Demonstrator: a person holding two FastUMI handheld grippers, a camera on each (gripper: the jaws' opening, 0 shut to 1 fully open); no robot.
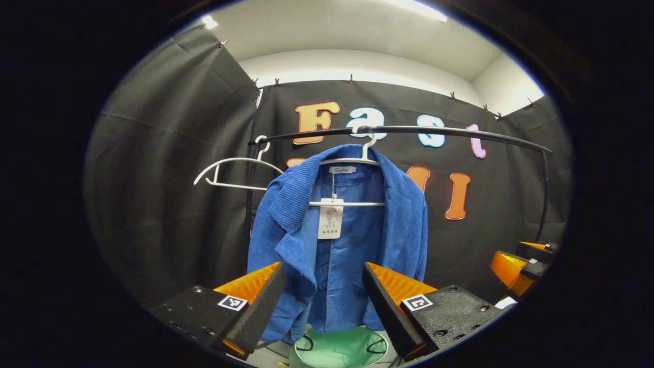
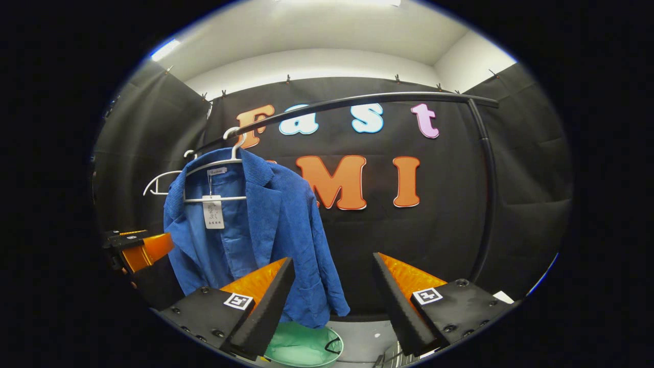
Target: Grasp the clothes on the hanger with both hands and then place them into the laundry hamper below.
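We have not started: the blue jacket hangs at frame centre, above the green hamper. Left gripper and right gripper spread apart, gripping nothing.

left gripper view: sits low, tilted up a bit, dead-on to the blue jacket under the black rail, fairly near.
right gripper view: off to the right, also angled up, jacket toward its left, farther back.
shared: jacket, rail, spare white hanger, green hamper at the bottom.
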